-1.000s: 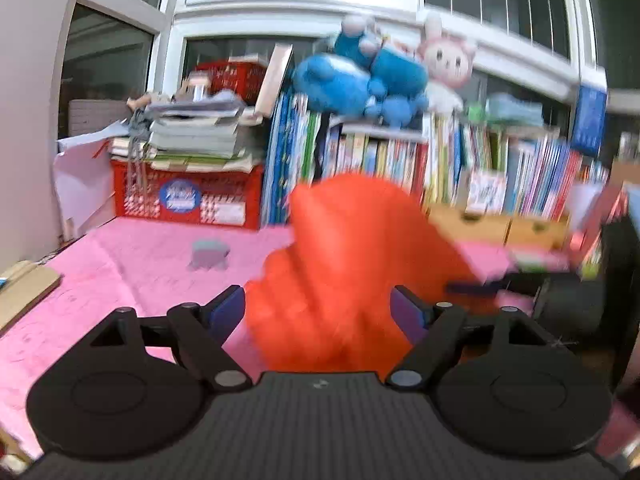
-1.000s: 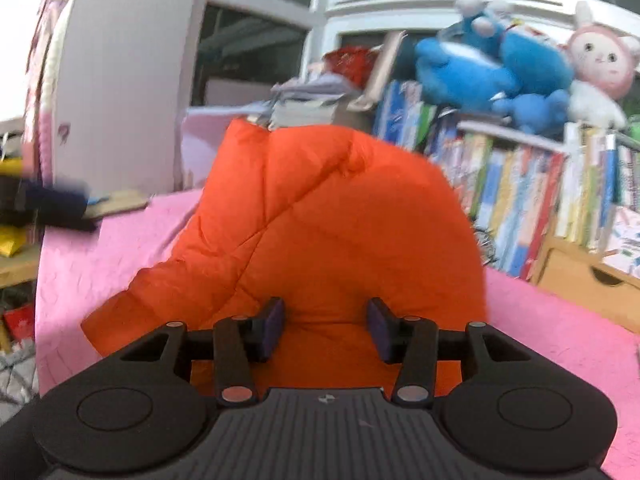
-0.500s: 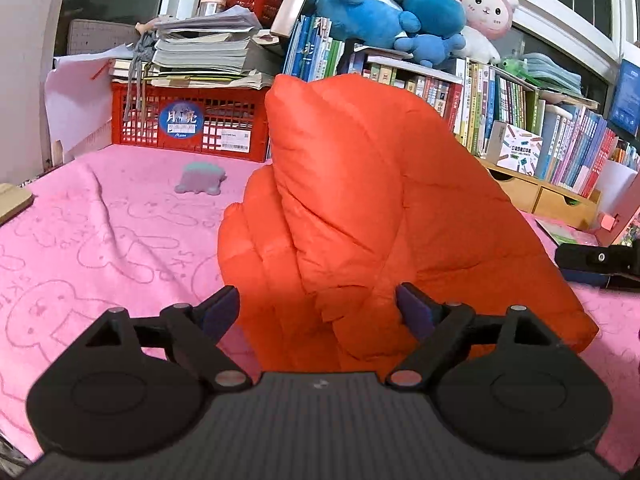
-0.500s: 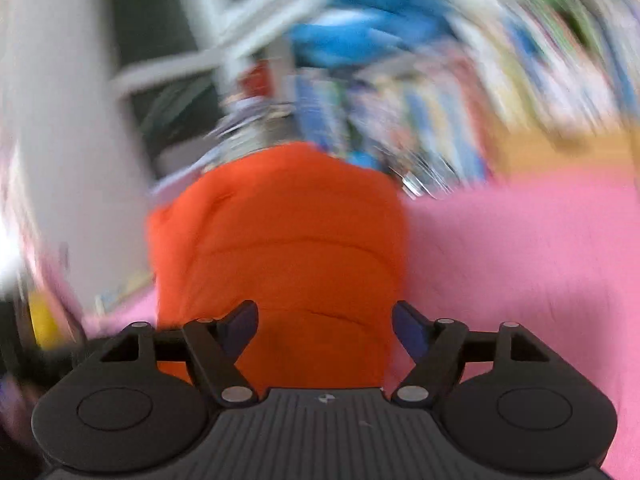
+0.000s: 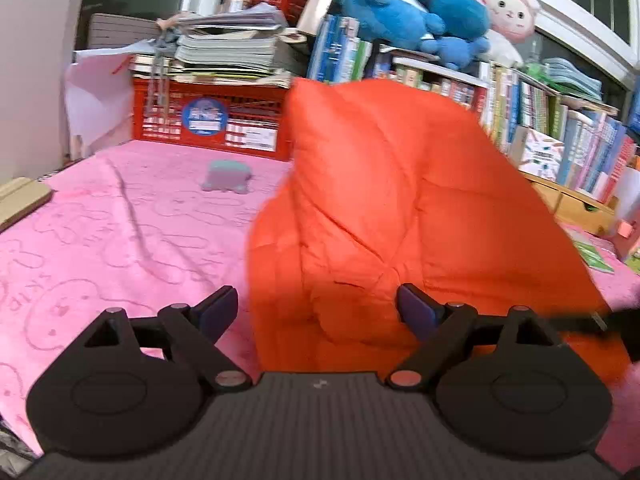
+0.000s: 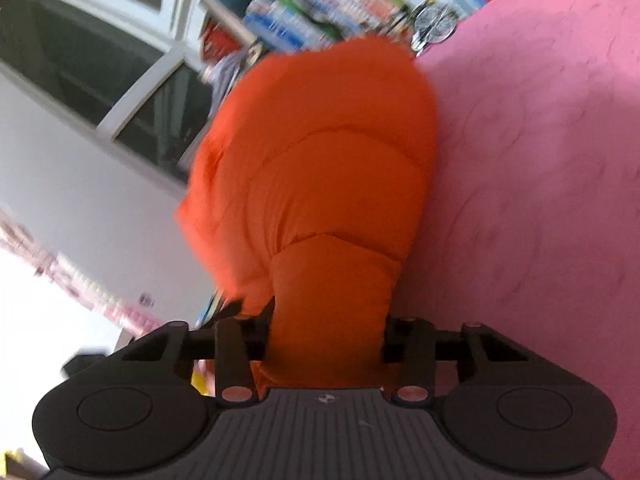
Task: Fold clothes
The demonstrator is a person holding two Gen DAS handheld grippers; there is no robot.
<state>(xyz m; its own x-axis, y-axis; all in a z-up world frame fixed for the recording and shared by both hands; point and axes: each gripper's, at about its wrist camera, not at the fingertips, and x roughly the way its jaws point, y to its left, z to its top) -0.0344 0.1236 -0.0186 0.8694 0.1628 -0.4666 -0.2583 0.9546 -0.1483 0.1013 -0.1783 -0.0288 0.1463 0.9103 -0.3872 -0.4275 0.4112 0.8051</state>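
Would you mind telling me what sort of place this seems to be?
Probably a child's bedroom or study at home: a pink cartoon-print blanket, crowded shelves of books and plush toys by the window.

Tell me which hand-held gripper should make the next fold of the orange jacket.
Probably the right hand-held gripper: its jaws are closing around a bunch of the jacket. The left one stands wide open, gripping nothing.

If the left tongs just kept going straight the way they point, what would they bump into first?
Most likely the orange puffy jacket. It bulges up right between the open left tongs, ahead of the books behind, though exact depth is hard to judge.
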